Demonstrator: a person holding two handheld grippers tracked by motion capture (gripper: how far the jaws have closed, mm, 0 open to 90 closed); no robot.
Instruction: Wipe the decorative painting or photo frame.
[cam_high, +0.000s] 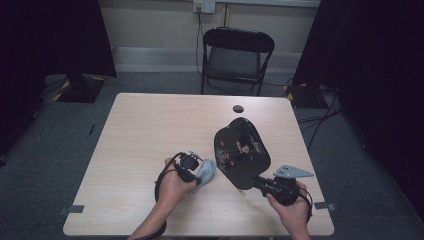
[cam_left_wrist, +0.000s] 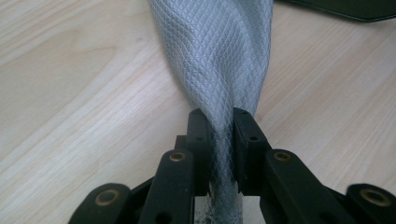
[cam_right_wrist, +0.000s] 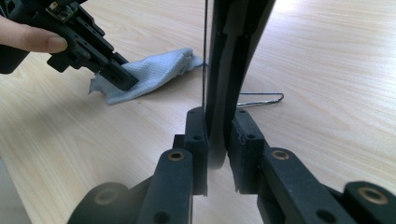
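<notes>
Two items are in hand on the wooden table, recorded left to right. The left gripper is closed tight on a bunched fold of the grey cleaning cloth, whose free end lies on the table just beside the tray; the pinch is confirmed in the left gripper view, the cloth being squeezed between the jaws. The cloth is judged light, limp and non-fragile; it may be taken anywhere, though a gathered fold is held most securely. The right gripper is clamped on the near rim of the black lacquered tray, which is held tilted on edge above the table; the rim is seen nipped between the jaws. The tray is judged stiff, glossy, probably slippery and prone to scratching. Only the rim offers a hold, and twisting under wiping pressure is a risk.
</notes>
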